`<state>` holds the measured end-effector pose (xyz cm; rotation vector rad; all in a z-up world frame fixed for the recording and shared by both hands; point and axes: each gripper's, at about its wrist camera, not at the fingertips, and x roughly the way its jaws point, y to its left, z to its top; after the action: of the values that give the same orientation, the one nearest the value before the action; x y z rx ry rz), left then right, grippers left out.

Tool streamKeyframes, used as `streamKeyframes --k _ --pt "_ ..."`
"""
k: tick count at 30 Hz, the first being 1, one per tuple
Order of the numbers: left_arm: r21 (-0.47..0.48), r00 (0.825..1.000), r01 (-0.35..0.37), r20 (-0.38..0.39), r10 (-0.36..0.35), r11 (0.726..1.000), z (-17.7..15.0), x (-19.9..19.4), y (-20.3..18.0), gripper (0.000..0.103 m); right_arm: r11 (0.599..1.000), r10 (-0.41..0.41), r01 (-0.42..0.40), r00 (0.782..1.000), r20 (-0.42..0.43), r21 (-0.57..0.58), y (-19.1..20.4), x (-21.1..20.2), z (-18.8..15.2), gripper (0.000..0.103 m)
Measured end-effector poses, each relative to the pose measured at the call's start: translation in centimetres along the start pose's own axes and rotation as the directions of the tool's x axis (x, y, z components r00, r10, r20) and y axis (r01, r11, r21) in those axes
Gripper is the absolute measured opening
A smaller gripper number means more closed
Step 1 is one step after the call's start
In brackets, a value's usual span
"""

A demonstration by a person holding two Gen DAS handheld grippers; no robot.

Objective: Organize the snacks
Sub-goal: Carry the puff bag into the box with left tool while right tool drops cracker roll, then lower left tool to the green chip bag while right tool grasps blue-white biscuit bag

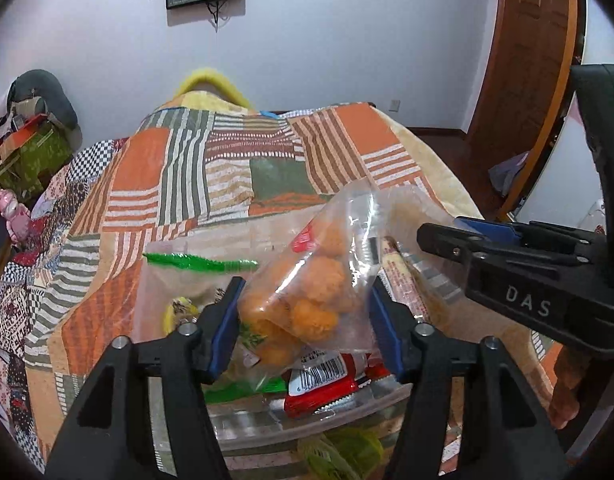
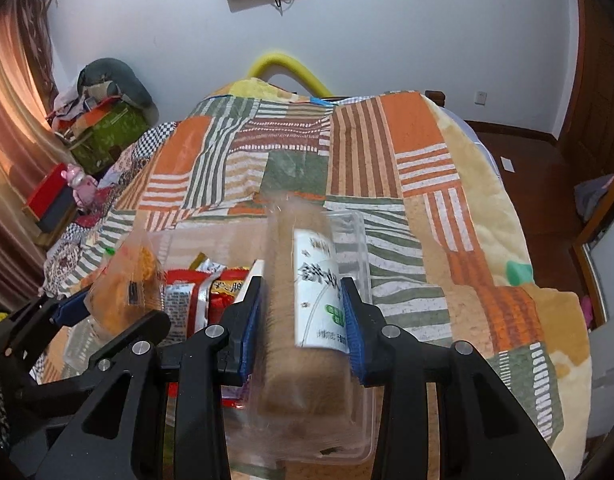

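My left gripper (image 1: pixel 305 312) is shut on a clear bag of orange puffed balls (image 1: pixel 311 292), held above a clear plastic bin (image 1: pixel 267 428) of snacks. Red packets (image 1: pixel 327 388) and green packets (image 1: pixel 339 452) lie in the bin. My right gripper (image 2: pixel 303 320) is shut on a long brown cake in clear wrap with a white label (image 2: pixel 307 312), held over the bin's right part (image 2: pixel 359 240). The right gripper shows at the right of the left wrist view (image 1: pixel 447 236). The orange bag also shows at the left of the right wrist view (image 2: pixel 123 284).
The bin rests on a bed with an orange, green and white patchwork blanket (image 1: pixel 227 168). A clear zip bag with a green seal (image 1: pixel 195 264) lies left of the bin. Boxes and clutter (image 2: pixel 95 132) stand at the bed's left. A wooden door (image 1: pixel 527 60) is at right.
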<state>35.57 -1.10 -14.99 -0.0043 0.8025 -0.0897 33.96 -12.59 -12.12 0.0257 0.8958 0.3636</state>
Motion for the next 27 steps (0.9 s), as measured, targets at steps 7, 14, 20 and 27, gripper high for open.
streamKeyframes --k 7,14,20,27 --pt "-0.018 0.999 0.029 -0.025 -0.029 0.999 -0.1 -0.4 0.0 0.070 0.999 0.011 -0.011 1.000 -0.006 -0.038 0.2 -1.3 -0.6 0.033" --pt "0.012 0.999 0.030 0.038 -0.030 0.999 -0.2 -5.0 -0.2 0.072 0.997 0.018 -0.016 1.000 0.022 -0.069 0.1 -4.6 -1.9 0.044" --pt "0.007 0.995 0.037 0.089 -0.037 0.999 -1.1 -9.9 0.8 0.076 0.993 0.041 -0.034 0.997 0.064 -0.109 0.7 -8.7 -3.5 0.060" --pt "0.009 0.994 -0.009 0.110 0.008 1.000 -4.6 -14.7 2.5 0.086 0.986 0.093 -0.080 0.992 0.084 -0.148 2.9 -12.5 -6.8 0.073"
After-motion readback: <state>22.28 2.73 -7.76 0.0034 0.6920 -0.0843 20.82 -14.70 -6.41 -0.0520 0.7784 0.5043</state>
